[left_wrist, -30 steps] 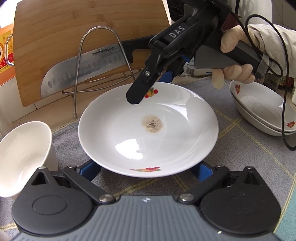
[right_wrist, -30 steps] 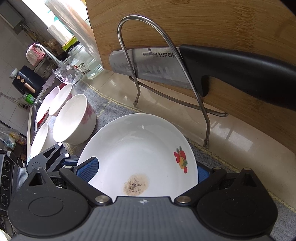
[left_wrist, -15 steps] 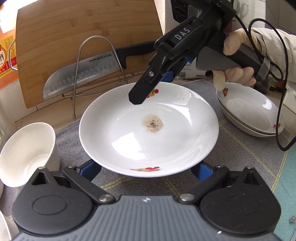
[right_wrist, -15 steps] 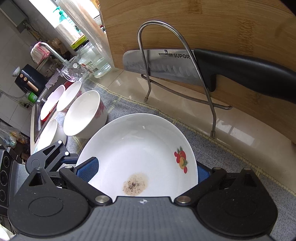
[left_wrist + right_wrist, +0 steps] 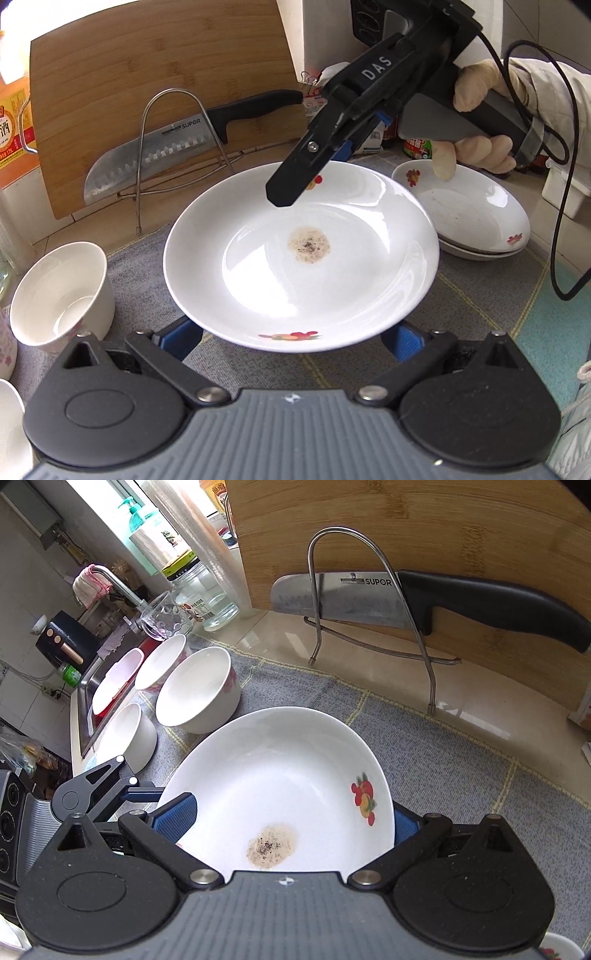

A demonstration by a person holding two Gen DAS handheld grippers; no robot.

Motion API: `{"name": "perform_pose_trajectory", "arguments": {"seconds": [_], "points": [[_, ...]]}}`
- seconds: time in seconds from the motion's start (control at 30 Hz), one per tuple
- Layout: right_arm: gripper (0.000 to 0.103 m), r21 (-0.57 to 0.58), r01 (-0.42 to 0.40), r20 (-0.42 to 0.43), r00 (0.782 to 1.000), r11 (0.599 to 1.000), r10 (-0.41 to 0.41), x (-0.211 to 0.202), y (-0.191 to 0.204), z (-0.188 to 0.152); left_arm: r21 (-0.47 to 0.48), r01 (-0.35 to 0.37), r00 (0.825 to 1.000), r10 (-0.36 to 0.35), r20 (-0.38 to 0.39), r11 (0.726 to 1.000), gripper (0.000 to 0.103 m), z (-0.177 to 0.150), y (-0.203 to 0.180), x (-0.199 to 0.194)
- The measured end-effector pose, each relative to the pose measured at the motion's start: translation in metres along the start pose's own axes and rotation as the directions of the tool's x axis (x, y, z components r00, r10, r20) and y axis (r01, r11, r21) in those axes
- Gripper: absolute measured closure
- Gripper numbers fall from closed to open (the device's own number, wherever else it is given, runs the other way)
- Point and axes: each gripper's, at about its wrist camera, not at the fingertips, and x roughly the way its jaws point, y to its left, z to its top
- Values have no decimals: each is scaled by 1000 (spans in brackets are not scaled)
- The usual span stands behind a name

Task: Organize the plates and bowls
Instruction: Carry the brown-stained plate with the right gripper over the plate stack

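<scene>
Plate [image 5: 301, 258] held off the mat, between both tools. Right gripper [image 5: 291, 184] clamps its rim at 12 o'clock; left gripper [image 5: 295, 338] spread wide beneath the 6 o'clock rim, grip uncertain. Plate stack [image 5: 476, 218] lies at 3 o'clock, nearer the right hand.
</scene>
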Motion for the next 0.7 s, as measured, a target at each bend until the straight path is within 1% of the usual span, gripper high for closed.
{"name": "perform_pose_trajectory", "arguments": {"seconds": [0.33,0.57,0.7], "points": [[0,18,13,41,999,1000,-14,-23,10,-25,18,24,1000,-24,5,1000,2,4,-22,-17],[0,48,34,83,996,998,-38,-43,9,-44,21,62,998,-62,10,998,2,10,-36,-17],[0,69,51,101,993,996,-57,-55,5,-56,46,83,996,-84,13,996,2,16,-46,-14]]}}
